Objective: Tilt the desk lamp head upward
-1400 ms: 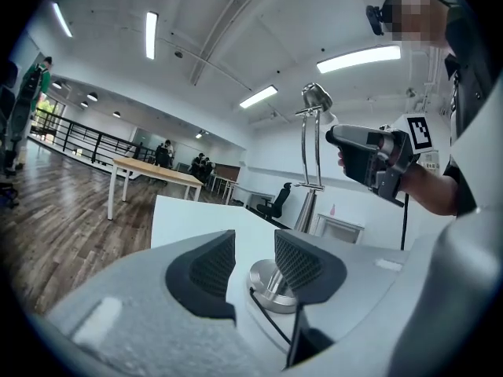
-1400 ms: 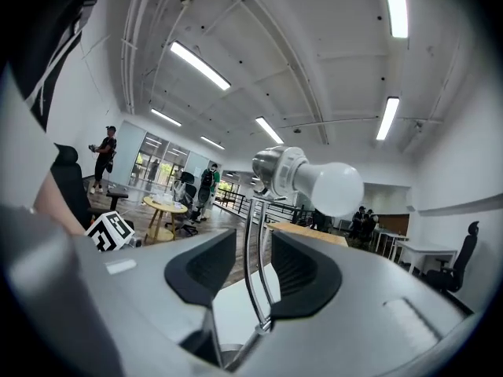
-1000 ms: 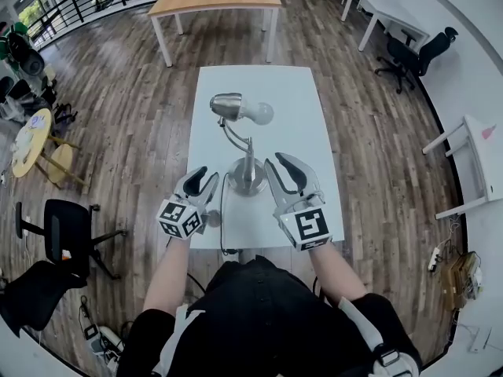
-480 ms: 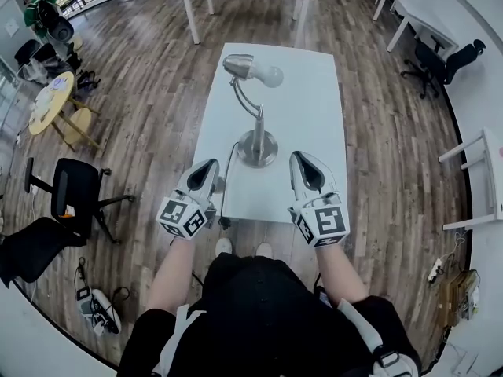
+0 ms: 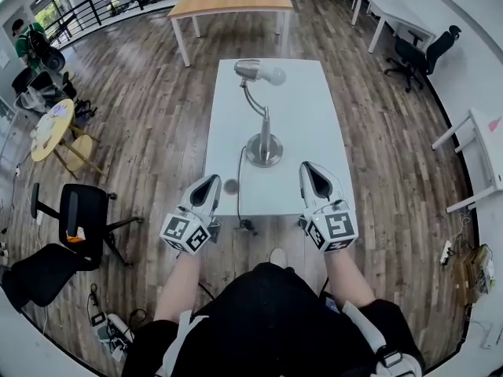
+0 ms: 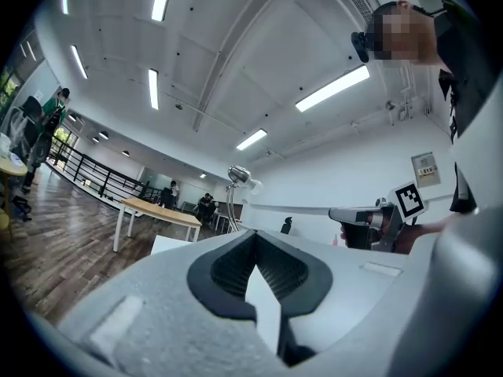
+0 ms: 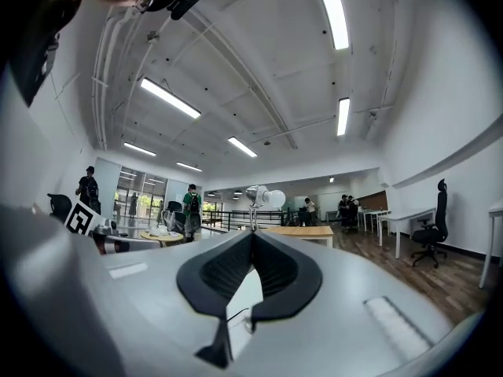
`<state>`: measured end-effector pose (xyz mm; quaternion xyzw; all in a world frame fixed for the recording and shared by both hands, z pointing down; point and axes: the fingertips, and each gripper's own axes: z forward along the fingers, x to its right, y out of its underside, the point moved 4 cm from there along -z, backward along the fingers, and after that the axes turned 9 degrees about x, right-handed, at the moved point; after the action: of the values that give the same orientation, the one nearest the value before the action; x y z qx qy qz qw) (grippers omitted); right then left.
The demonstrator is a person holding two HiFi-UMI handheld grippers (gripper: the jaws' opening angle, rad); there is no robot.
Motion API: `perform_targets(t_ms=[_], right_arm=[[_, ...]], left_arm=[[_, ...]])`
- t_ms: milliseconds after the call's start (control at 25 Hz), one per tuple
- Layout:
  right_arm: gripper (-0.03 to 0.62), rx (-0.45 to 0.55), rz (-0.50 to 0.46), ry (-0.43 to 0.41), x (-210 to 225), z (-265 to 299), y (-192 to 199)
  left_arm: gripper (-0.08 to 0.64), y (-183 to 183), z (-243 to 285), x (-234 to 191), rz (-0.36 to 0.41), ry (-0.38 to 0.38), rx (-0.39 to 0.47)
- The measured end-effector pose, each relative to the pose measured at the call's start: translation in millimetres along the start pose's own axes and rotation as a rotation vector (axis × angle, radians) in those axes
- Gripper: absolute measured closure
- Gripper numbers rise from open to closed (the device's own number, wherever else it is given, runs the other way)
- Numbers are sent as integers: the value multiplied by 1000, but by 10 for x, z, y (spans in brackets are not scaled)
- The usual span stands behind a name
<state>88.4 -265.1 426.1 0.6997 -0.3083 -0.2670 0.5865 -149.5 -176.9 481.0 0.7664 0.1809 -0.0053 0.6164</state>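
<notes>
Left gripper (image 5: pixel 211 181) and right gripper (image 5: pixel 310 168) are hovering short of the desk lamp (image 5: pixel 264 149), jaws having just clenched shut, empty.

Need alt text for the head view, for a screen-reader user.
A silver desk lamp stands on a white table, its head and bare bulb facing the picture's right. The left claw and right claw, both shut and empty, hover by the table's near edge, either side of the lamp's base, touching nothing.
</notes>
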Motion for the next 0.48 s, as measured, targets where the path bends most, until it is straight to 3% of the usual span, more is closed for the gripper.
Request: perform_targets(t_ms=[280, 480], right_arm=[[588, -19, 83, 75, -402, -448, -36], [588, -34, 71, 121, -702, -764, -61]], left_arm=[[560, -183, -594, 35, 18, 30, -1], [560, -252, -997, 17, 13, 52, -11]])
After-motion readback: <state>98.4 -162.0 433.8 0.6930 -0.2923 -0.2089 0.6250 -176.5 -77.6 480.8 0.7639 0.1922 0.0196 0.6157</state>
